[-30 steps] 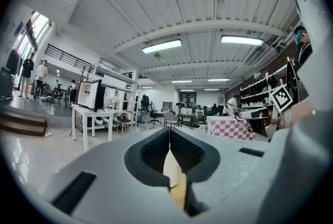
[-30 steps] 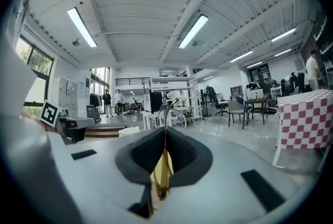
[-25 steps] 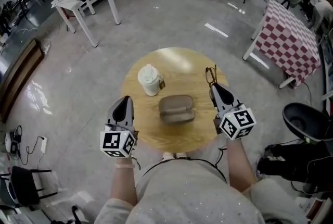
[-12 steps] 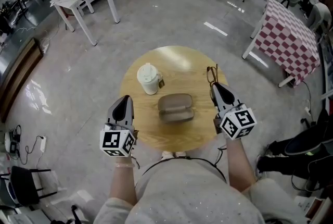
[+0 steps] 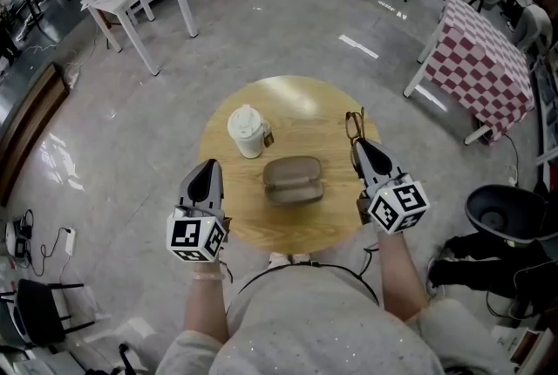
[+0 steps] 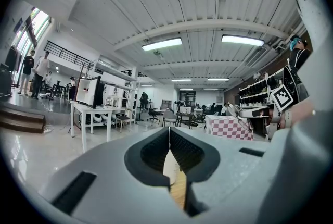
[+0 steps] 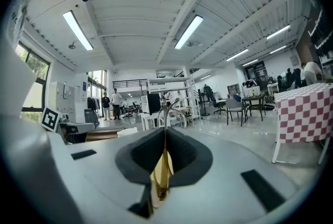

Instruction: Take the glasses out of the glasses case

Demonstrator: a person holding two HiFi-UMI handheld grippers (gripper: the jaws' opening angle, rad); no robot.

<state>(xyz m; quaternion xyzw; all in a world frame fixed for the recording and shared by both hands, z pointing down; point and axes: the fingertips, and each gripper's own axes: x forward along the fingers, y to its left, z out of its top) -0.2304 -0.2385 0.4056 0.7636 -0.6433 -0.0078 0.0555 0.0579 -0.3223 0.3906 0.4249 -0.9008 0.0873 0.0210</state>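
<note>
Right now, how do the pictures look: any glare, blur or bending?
Head view: sharp, pale glare on the table, streaks on the floor. Left gripper view: fisheye bending, dark corners, ceiling lights bowed, near jaws soft. Right gripper view: same bending; the glasses in the jaws look slightly blurred.

The left tongs fill the bottom of the view. Their two grey jaws touch each other at the tips. Through a thin gap lower down, a bit of the brown worktop shows. Behind is a big room with a white ceiling and long lights. On the left stands a white table with a dark screen on it. Two people stand far off at the left edge. On the right is a red and white checked cloth, and the right tongs show just above it.
</note>
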